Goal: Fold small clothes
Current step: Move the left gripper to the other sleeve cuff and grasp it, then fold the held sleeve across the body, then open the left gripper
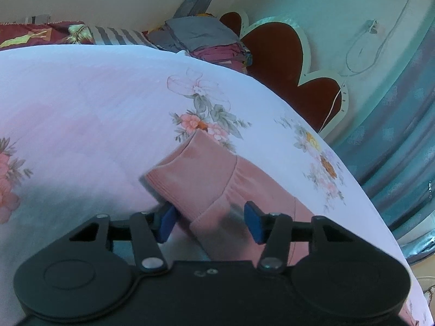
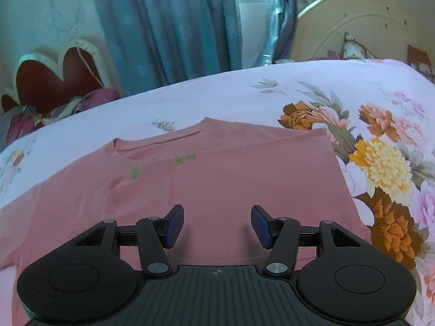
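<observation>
Left gripper [image 1: 209,221] standing parted astride the cuff of a pink shirt [image 1: 206,179], pads not pressing. Right gripper [image 2: 217,224] hanging released over the same shirt [image 2: 217,179], lying flat on a flowered bedsheet [image 2: 299,87]. Rising beyond, blue curtains [image 2: 168,27].
</observation>
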Action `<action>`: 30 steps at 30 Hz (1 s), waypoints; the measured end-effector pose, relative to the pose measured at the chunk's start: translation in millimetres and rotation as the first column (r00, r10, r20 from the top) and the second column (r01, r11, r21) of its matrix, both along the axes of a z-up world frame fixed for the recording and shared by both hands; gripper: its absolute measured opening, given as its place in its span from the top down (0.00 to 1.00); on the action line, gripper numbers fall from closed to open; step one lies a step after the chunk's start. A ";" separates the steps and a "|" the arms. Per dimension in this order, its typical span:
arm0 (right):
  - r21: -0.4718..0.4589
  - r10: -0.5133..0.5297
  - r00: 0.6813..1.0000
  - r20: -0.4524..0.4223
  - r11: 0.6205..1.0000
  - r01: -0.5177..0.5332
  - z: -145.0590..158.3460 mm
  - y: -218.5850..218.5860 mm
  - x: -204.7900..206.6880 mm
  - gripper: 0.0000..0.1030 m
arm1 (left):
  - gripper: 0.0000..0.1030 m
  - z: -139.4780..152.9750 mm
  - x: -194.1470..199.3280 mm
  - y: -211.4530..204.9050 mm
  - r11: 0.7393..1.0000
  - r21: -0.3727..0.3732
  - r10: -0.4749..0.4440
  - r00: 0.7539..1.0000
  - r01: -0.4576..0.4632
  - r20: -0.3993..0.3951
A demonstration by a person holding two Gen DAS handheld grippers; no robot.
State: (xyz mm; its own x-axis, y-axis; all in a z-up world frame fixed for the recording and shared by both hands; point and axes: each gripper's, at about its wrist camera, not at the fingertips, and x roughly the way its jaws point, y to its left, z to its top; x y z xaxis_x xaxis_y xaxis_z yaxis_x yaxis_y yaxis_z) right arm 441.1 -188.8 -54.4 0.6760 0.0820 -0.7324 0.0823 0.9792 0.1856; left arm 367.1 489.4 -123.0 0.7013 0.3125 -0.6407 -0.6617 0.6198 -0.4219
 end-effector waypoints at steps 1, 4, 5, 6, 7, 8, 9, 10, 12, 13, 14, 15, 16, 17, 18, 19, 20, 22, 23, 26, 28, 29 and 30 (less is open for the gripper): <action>0.004 -0.005 1.000 -0.001 1.000 0.005 0.2 -0.5 1.4 0.46 | 0.61 -0.2 1.6 1.2 1.000 0.003 -0.002 1.000 0.002 -0.004; 0.019 -0.015 1.000 -0.002 1.000 0.015 -0.3 -2.8 4.4 0.46 | 0.81 -0.7 4.1 6.2 1.000 0.000 -0.012 1.000 0.012 -0.020; 0.022 -0.017 1.000 -0.003 1.000 0.017 -0.8 -3.4 5.0 0.46 | 0.82 -1.2 4.2 7.4 1.000 -0.006 -0.017 1.000 0.016 -0.021; 0.027 -0.018 1.000 -0.005 0.999 0.018 -1.5 -4.0 5.3 0.46 | 0.83 -1.2 4.8 8.2 1.000 -0.004 -0.021 0.999 0.021 -0.024; 0.032 -0.020 1.000 -0.007 0.999 0.020 -2.2 -4.9 5.7 0.46 | 0.85 -0.7 5.2 8.1 1.000 0.001 -0.027 0.999 0.027 -0.027; 0.037 -0.022 1.000 -0.009 0.999 0.022 -2.8 -6.0 5.9 0.46 | 0.86 0.4 5.2 7.4 0.999 0.005 -0.033 0.999 0.033 -0.029; 0.043 -0.023 1.000 -0.009 0.999 0.024 -3.1 -7.5 6.0 0.46 | 0.87 1.7 5.4 6.2 0.999 0.010 -0.036 0.999 0.037 -0.029; 0.047 -0.025 1.000 -0.008 0.999 0.025 -3.3 -9.4 5.8 0.46 | 0.88 3.6 5.3 4.5 0.999 0.014 -0.042 0.999 0.042 -0.025; 0.053 -0.029 1.000 -0.003 0.998 0.029 -2.9 -13.4 5.5 0.46 | 0.88 10.3 5.0 -1.6 0.998 0.032 -0.047 0.999 0.047 -0.009; 0.058 -0.033 0.999 -0.001 0.998 0.033 -2.9 -16.3 5.0 0.46 | 0.88 14.6 5.6 -5.7 0.998 0.047 -0.052 0.999 0.052 -0.002; 0.064 -0.037 0.999 0.000 0.997 0.037 -2.8 -19.9 4.3 0.46 | 0.88 19.7 6.5 -11.6 0.996 0.064 -0.060 0.998 0.060 0.005; 0.068 -0.041 0.999 0.002 0.997 0.041 -2.6 -23.6 3.6 0.46 | 0.88 24.2 8.5 -17.1 0.994 0.080 -0.071 0.997 0.070 0.010; 0.070 -0.044 0.999 0.003 0.997 0.044 -2.8 -27.7 2.3 0.46 | 0.88 28.6 10.6 -22.9 0.992 0.094 -0.082 0.997 0.080 0.015; 0.072 -0.047 0.999 0.006 0.996 0.047 -2.9 -31.9 1.0 0.46 | 0.88 33.6 13.6 -30.2 0.990 0.105 -0.099 0.995 0.097 0.021; 0.074 -0.049 0.999 0.008 0.996 0.049 -2.7 -35.3 0.0 0.46 | 0.88 38.2 17.5 -36.9 0.987 0.114 -0.118 0.993 0.114 0.025; 0.073 -0.050 0.999 0.011 0.996 0.049 -2.9 -39.1 -1.4 0.46 | 0.88 42.7 20.8 -44.9 0.983 0.125 -0.137 0.990 0.132 0.028; 0.069 -0.050 0.999 0.014 0.996 0.049 -3.0 -43.1 -2.8 0.46 | 0.88 47.6 24.3 -54.5 0.979 0.137 -0.159 0.987 0.154 0.031; 0.067 -0.052 0.998 0.020 0.996 0.050 -3.4 -51.8 -5.2 0.46 | 0.88 57.5 33.4 -78.5 0.963 0.166 -0.221 0.975 0.212 0.036; 0.069 -0.055 0.998 0.024 0.996 0.053 -3.6 -57.6 -7.3 0.46 | 0.88 61.7 38.3 -91.0 0.954 0.182 -0.249 0.968 0.238 0.034; 0.082 -0.063 0.998 0.029 0.995 0.061 -4.3 -73.0 -13.0 0.46 | 0.88 71.5 53.7 -133.5 0.924 0.209 -0.334 0.942 0.319 0.039; 0.092 -0.069 0.997 0.033 0.994 0.066 -4.5 -84.4 -17.6 0.46 | 0.88 74.3 66.0 -164.9 0.901 0.214 -0.394 0.918 0.377 0.040; 0.095 -0.072 0.997 0.036 0.993 0.068 -4.1 -89.4 -19.3 0.46 | 0.88 75.2 72.1 -179.8 0.889 0.211 -0.423 0.905 0.406 0.041; 0.101 -0.076 0.996 0.039 0.992 0.071 -3.8 -95.0 -21.5 0.46 | 0.88 75.8 79.4 -198.2 0.873 0.207 -0.459 0.887 0.442 0.041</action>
